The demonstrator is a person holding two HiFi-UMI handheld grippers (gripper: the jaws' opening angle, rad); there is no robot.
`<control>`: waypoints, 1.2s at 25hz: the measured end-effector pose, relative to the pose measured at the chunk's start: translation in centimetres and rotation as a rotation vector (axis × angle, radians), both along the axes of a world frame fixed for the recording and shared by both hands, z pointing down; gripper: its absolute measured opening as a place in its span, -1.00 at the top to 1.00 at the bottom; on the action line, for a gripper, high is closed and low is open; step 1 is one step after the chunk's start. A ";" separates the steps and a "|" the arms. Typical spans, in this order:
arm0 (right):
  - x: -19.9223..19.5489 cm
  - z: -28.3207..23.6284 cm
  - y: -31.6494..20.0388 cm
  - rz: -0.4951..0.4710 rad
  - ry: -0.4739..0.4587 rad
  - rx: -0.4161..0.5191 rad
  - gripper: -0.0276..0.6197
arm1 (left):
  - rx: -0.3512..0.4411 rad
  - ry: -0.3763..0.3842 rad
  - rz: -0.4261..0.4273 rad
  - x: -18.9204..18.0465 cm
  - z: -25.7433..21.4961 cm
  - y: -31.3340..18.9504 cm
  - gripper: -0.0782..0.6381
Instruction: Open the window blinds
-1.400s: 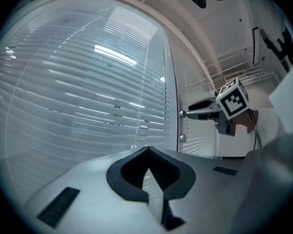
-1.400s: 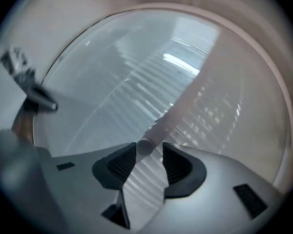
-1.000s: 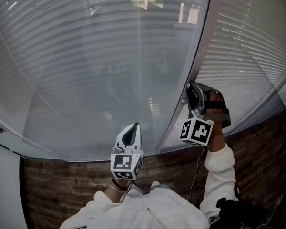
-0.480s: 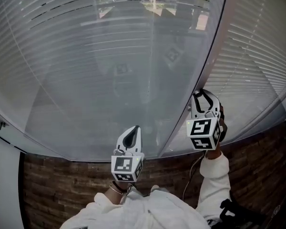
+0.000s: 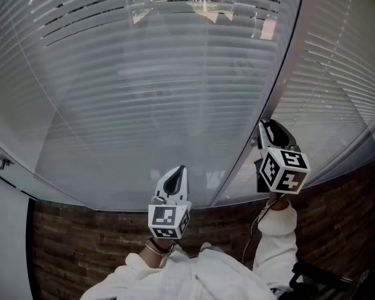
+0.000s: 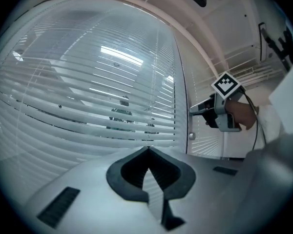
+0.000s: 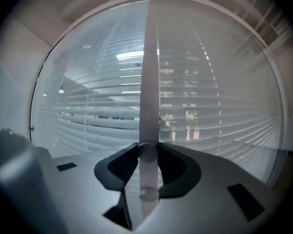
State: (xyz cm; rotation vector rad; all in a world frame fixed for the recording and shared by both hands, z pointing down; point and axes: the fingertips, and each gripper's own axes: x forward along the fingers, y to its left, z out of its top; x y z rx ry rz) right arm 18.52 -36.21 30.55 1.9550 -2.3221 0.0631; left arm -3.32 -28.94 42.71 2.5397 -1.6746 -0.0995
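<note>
One slim tilt wand (image 7: 147,82) is all I have to work with. It looks like a light, stiff, smooth plastic rod, probably slippery and free to swing, so I judge it wants a firm pinch low down and a twist about its own axis, not a pull. My right gripper (image 7: 147,149) is clamped on it there: the wand runs upright between the jaws, and both pads press against its rounded collar. It hangs in front of the blinds (image 5: 144,92), at the seam between the wide blind and the narrower one to its right, straight ahead of that gripper. The slats (image 7: 102,112) look thin and easily bent, so I'd keep off them. They stand partly tilted, with plants (image 7: 166,118) showing through the gaps. My left gripper (image 6: 147,150) hovers lower and to the left, jaws pressed together on nothing, well apart from the wand.
</note>
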 end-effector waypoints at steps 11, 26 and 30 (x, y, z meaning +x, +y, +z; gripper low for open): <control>0.9 0.1 0.1 -0.059 -0.787 0.002 0.51 | 0.003 -0.001 -0.016 -0.6 -0.3 -0.2 0.79; 1.5 1.7 0.0 -0.032 -1.571 -0.037 0.51 | 0.013 -0.001 -0.038 -1.4 0.2 -0.5 0.79; 1.5 1.7 -0.1 -0.052 -1.754 -0.049 0.51 | 0.009 -0.003 -0.045 -1.4 -0.1 -0.4 0.79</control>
